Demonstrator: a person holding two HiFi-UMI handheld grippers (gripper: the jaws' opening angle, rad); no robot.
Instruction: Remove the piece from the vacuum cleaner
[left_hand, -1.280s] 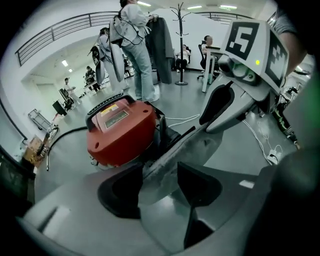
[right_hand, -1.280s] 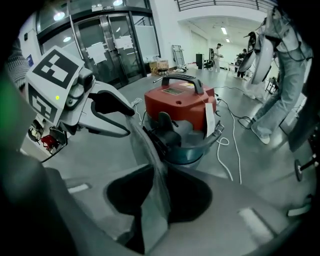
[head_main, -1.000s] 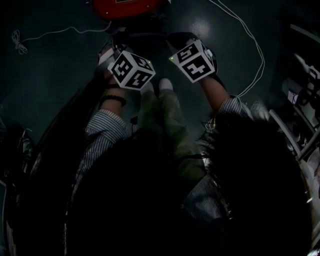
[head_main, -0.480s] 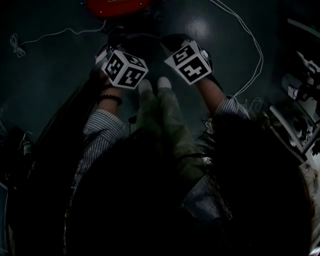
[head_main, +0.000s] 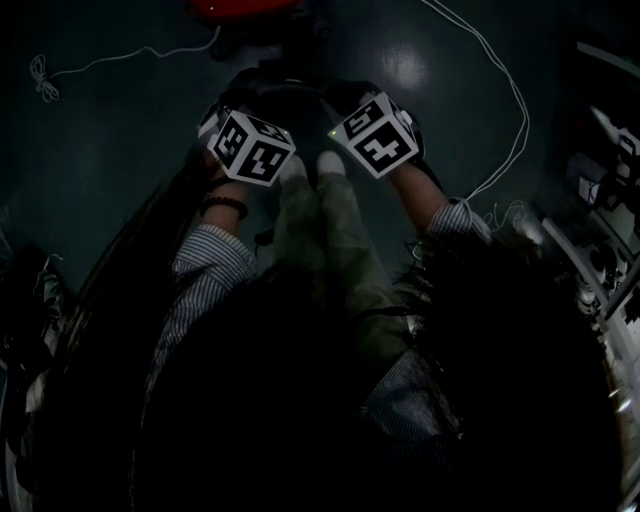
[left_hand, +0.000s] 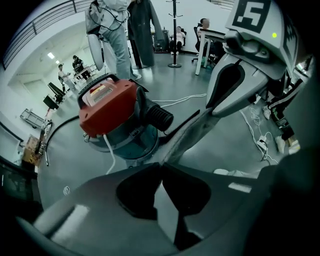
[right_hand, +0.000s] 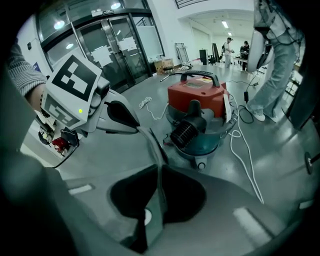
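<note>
Both sets of jaws have just been closing. The left gripper (left_hand: 161, 165) is clenched on one end of the thin grey piece (left_hand: 191, 136) and the right gripper (right_hand: 159, 168) grips the other. The piece spans between them on the person's side of the vacuum cleaner (left_hand: 112, 117) and appears detached from it. Removal looks nearly complete, with only carrying it clear left.

The vacuum cleaner (right_hand: 197, 107) stands upright on the floor (right_hand: 280, 165), with a red lid, black handle, teal drum and a black ribbed port facing the camera (one castor shows beneath). The piece (left_hand: 187, 131), a thin flat grey strip, is held clear of it. It stretches between the left tool (left_hand: 161, 164) and the right tool (right_hand: 160, 167), whose jaws have just been closing on its ends.
</note>
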